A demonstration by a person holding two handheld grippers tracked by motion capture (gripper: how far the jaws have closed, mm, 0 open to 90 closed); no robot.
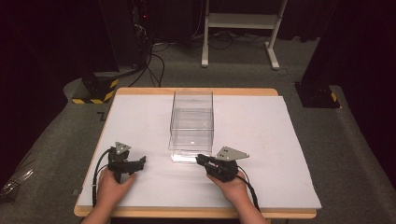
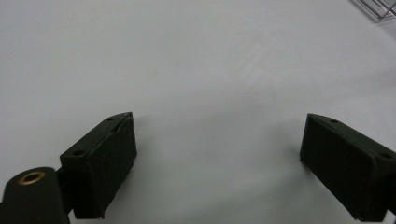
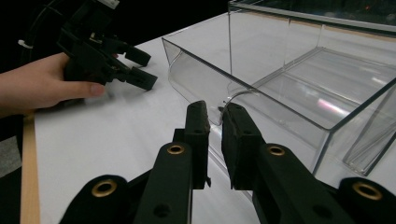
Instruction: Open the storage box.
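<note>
A clear plastic box [image 1: 191,116] stands mid-table with its clear drawer [image 3: 299,79] drawn out a little toward me. My right gripper [image 3: 215,109] is shut on the drawer's front wall at its curved finger notch, one jaw inside and one outside. From above, the right gripper [image 1: 198,159] touches the drawer's near edge. The drawer looks empty. My left gripper [image 2: 218,119] rests on the white table cover [image 2: 196,60] with its jaws wide apart and nothing between them. It sits to the left of the box, both from above, left gripper [image 1: 141,161], and in the right gripper view, left gripper [image 3: 145,70].
The white cover [image 1: 261,140] lies over a wooden table [image 1: 196,213]. On the floor behind stand a white frame [image 1: 240,28], a black-and-yellow striped base [image 1: 95,93] with cables, and a dark block [image 1: 317,95] at the right.
</note>
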